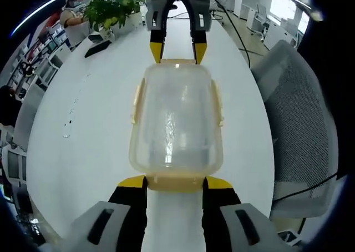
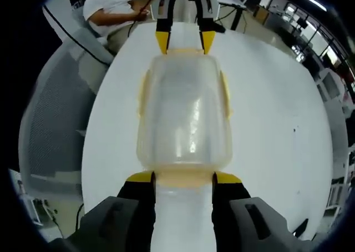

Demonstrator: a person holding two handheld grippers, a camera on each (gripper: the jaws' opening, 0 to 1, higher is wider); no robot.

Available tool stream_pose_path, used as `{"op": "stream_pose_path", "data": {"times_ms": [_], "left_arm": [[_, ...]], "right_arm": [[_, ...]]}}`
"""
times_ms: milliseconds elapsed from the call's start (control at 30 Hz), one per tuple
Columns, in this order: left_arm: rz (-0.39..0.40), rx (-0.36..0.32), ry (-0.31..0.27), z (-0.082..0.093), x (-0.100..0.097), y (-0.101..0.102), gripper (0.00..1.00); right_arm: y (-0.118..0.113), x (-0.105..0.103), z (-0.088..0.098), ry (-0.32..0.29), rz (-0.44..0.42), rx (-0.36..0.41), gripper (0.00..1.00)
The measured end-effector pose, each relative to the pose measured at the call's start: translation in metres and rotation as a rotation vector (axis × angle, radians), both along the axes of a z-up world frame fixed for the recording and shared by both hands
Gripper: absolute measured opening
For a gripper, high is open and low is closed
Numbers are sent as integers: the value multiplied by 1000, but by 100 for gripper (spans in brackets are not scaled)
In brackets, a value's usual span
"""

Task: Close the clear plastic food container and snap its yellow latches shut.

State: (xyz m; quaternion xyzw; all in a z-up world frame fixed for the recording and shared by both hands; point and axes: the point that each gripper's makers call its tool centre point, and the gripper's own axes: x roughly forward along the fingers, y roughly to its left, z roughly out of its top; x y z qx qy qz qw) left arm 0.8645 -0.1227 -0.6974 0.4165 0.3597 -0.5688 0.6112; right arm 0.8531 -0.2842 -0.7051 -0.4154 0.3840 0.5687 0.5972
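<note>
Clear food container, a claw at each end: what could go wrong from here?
1. The container sits on a smooth white table with the left claw and right claw at opposite end latches. Uneven pushing could slide or twist it.
2. The side latches look flared out. Pressing the ends first may leave the lid seated unevenly.
3. The claw tips only flank the end latch; they could slip off it.

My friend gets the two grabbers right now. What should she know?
Left gripper: open, jaws at one short end of the clear container.
Right gripper: open, jaws at the opposite short end.
The container sits on the white table, lid on top.
Yellow latches on the long sides look flared out, not snapped.
Left to do: press every latch shut.
</note>
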Motion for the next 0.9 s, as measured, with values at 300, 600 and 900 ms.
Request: {"op": "stream_pose_path", "data": {"times_ms": [300,600,900], "left_arm": [[-2,-11,5,-6,2,-13,32],[0,-20,18,-12,0,-23,32],[-1,-19,32,-22,0,-30,32]], "right_arm": [[-13,1,-5,9,-1,-11,36],[-24,0,-13,17,5,-28,36],[-31,0,-21,28,11,-48,36]]}}
